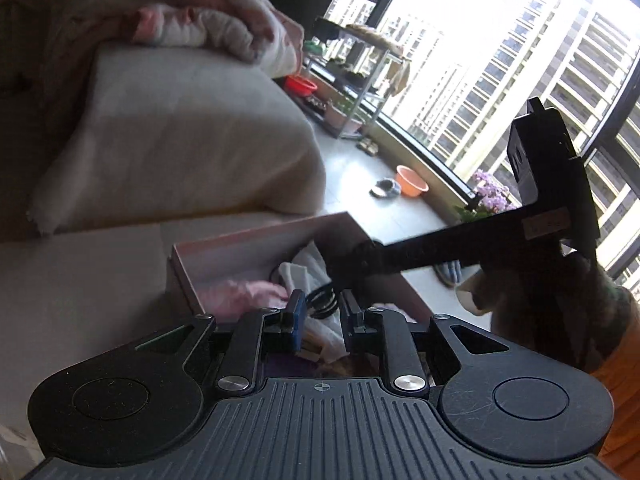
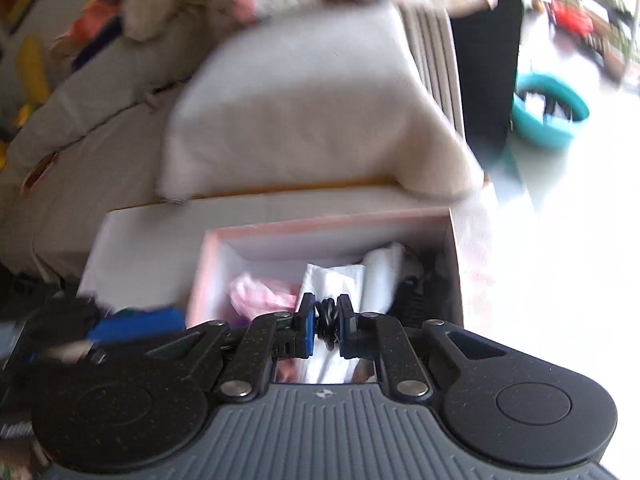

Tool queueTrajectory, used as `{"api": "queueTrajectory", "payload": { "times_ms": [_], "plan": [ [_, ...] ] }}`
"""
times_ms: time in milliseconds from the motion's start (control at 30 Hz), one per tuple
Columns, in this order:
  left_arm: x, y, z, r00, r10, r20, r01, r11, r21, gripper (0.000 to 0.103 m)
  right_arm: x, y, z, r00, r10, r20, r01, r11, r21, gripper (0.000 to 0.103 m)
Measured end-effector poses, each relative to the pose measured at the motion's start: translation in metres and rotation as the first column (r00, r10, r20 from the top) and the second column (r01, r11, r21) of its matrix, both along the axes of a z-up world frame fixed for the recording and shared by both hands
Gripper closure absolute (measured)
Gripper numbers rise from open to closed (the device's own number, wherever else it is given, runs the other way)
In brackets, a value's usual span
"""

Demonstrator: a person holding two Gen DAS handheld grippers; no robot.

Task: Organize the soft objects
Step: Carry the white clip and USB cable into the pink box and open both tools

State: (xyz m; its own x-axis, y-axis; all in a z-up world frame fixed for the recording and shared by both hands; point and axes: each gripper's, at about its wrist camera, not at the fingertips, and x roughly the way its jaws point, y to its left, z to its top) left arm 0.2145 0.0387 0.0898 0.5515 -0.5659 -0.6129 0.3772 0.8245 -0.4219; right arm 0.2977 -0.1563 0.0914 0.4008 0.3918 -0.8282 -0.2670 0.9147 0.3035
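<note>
A pink-rimmed box [image 1: 256, 236] [image 2: 328, 222] stands on the sofa seat and holds a pink cloth [image 1: 248, 294] [image 2: 260, 296], a white cloth [image 1: 296, 272] [image 2: 340, 280] and something dark. My right gripper [image 2: 326, 318] is shut on a black coiled band [image 2: 327, 322] just above the box. In the left wrist view that right gripper [image 1: 340, 280] reaches in from the right, with the coiled band [image 1: 320, 303] hanging at its tip. My left gripper [image 1: 323, 304] sits close behind it, its jaws a little apart and empty.
A beige cushion [image 1: 192, 132] [image 2: 304, 112] lies behind the box under a crumpled pink-white blanket [image 1: 208, 20]. On the floor by the window are an orange basin [image 1: 412, 181], a teal basin [image 2: 552, 112], potted flowers [image 1: 490, 196] and a plant rack [image 1: 360, 80]. A hand [image 1: 568, 312] holds the right gripper.
</note>
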Motion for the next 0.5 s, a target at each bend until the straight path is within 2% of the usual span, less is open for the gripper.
{"api": "queueTrajectory", "payload": {
  "times_ms": [33,133,267,333,400,500],
  "plan": [
    [0.001,0.0,-0.003,1.0,0.001,-0.002,-0.001,1.0,0.012,0.082,0.002,-0.004,-0.005,0.999,-0.015,0.029,0.014,1.0,0.026,0.091],
    [-0.008,0.001,-0.006,0.999,-0.003,0.037,0.001,0.999,0.041,0.082,0.009,-0.008,-0.012,0.999,-0.023,0.026,0.021,0.997,0.074,0.09],
    [-0.049,0.003,0.006,0.993,-0.015,0.119,0.01,0.999,0.038,0.082,0.015,-0.005,-0.032,0.999,-0.022,-0.043,0.026,0.996,0.089,0.09],
    [-0.074,0.01,0.009,0.986,0.021,0.163,-0.026,0.999,0.028,0.082,0.008,-0.006,-0.037,0.999,-0.044,-0.006,0.044,0.997,0.068,0.082],
    [-0.105,0.019,0.009,0.98,0.064,0.188,-0.072,0.997,0.035,0.082,-0.009,-0.007,-0.028,0.996,-0.042,0.08,0.039,0.998,0.043,0.063],
    [-0.147,0.031,-0.005,0.976,0.106,0.191,-0.128,0.986,0.108,0.082,-0.049,-0.013,0.001,0.973,-0.029,0.229,0.021,0.999,0.034,0.051]
  ]
}}
